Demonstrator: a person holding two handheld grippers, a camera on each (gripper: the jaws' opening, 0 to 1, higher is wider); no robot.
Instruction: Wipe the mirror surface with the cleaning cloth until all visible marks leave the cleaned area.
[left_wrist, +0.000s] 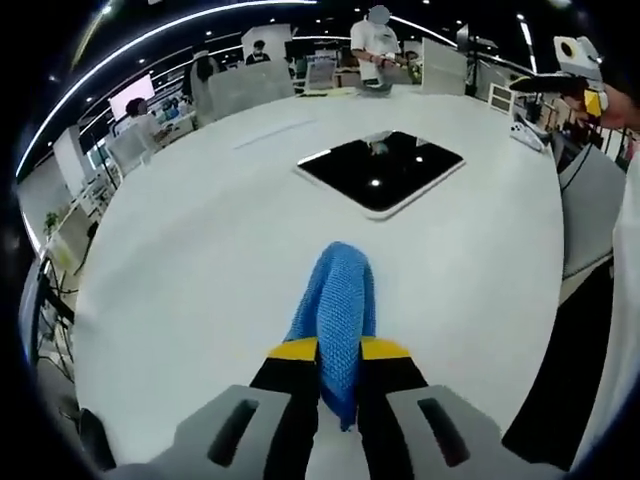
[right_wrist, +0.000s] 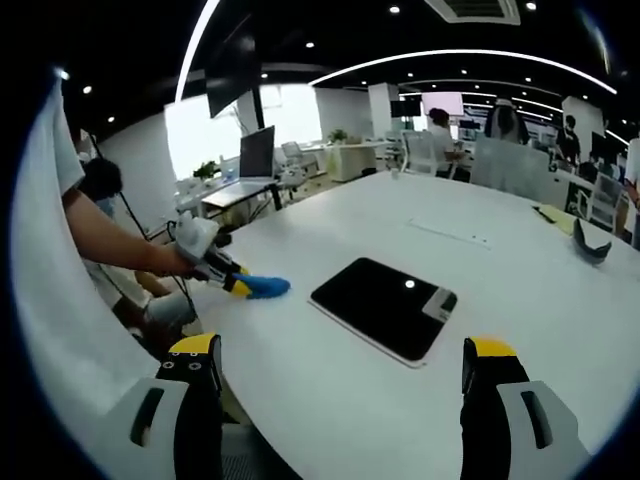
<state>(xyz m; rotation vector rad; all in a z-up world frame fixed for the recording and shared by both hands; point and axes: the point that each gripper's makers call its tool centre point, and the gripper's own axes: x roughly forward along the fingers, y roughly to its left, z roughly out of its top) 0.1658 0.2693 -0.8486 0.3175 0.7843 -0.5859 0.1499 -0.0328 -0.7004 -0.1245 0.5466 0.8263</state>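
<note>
A blue cleaning cloth (left_wrist: 338, 315) is pinched between the yellow-tipped jaws of my left gripper (left_wrist: 340, 350), hanging just above the white table. Ahead of it lies the dark rectangular mirror (left_wrist: 381, 170) in a white frame, flat on the table and a short way from the cloth. In the right gripper view the mirror (right_wrist: 378, 303) sits in the middle, and the left gripper (right_wrist: 235, 284) with the blue cloth (right_wrist: 262, 287) is to its left, held by a person's hand. My right gripper (right_wrist: 340, 365) stands wide open above the table's near edge with nothing between its jaws.
The round white table (left_wrist: 200, 260) spreads around the mirror. A dark curved object (right_wrist: 590, 245) lies on it at the far right. Chairs, desks with monitors and several people stand beyond the table. A person's arm (right_wrist: 105, 235) reaches in from the left.
</note>
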